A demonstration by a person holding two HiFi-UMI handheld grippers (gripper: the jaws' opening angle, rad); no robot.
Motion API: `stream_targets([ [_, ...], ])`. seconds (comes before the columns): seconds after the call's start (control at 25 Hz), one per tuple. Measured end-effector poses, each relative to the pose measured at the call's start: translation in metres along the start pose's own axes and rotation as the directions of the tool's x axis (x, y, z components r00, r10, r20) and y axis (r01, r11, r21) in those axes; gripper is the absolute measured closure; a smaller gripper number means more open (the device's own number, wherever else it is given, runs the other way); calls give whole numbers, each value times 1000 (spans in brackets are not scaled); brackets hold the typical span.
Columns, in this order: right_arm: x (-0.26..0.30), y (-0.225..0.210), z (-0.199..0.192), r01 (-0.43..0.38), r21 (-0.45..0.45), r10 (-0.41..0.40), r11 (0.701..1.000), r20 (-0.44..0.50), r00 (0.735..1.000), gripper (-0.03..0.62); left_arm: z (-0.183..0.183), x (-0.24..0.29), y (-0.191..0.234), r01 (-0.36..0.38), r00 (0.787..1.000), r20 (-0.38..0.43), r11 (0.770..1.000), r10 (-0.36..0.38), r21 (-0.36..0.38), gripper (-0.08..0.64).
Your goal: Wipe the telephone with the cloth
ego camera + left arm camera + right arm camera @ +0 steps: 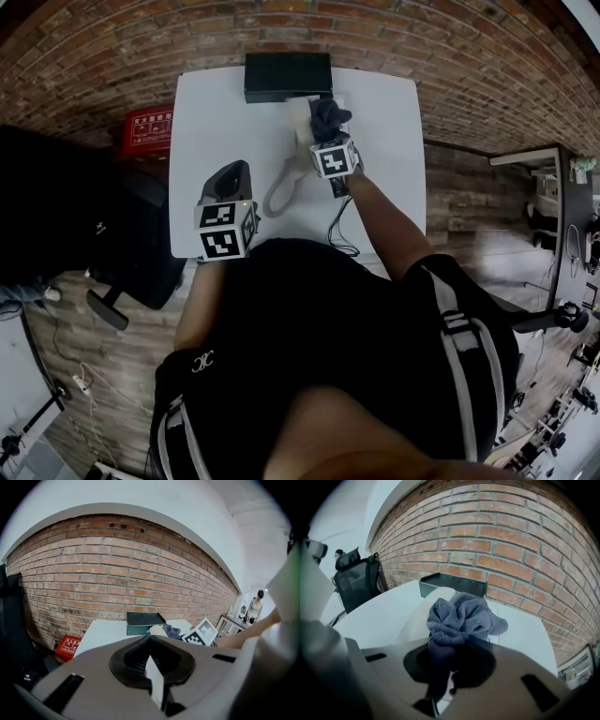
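The left gripper point(233, 176) hovers at the bench's point(211, 122) near edge, its fingers slightly parted and empty. Farther in, the right gripper's point(330, 133) fingers pinch the bunched grey cloth point(328, 114) over the cream telephone point(302, 127), just before a black box point(288, 75).

telephone point(300, 120): largely hidden under cloth point(328, 114) | red box point(148, 129) print: too small to read

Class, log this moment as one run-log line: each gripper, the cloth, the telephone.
right gripper: shut on cloth, over telephone | left gripper: open, empty, at near-left corner of table | box: far edge
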State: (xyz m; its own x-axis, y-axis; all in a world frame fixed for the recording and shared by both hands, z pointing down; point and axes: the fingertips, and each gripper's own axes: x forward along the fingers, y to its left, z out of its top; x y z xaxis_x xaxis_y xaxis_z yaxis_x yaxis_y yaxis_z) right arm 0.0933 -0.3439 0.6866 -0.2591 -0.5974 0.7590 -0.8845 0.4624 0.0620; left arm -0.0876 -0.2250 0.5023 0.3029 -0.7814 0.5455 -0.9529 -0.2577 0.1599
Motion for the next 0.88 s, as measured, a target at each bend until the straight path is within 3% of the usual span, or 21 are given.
stream_targets([
  [0.16,-15,14,-37,-17,-2,17,1000,-34,999,561,-5,3,-2,18,1000,-12,1000,-18,-14,563],
  [0.44,-37,16,-63,-44,189,59,981,-74,995,561,-8,8,-9,36,999,-30,999,-36,-6,563],
  [0.64,-32,11,-71,-6,105,11,995,-45,999,561,-9,9,-1,20,999,-40,999,-21,-26,563],
  [0.76,-23,5,-59,0,164,7,986,-38,999,561,-12,12,2,17,999,-50,999,-19,-43,563],
  [0.88,-23,4,-58,-6,163,10,987,-22,1000,561,-16,14,-2,23,998,-59,999,-26,-43,563],
])
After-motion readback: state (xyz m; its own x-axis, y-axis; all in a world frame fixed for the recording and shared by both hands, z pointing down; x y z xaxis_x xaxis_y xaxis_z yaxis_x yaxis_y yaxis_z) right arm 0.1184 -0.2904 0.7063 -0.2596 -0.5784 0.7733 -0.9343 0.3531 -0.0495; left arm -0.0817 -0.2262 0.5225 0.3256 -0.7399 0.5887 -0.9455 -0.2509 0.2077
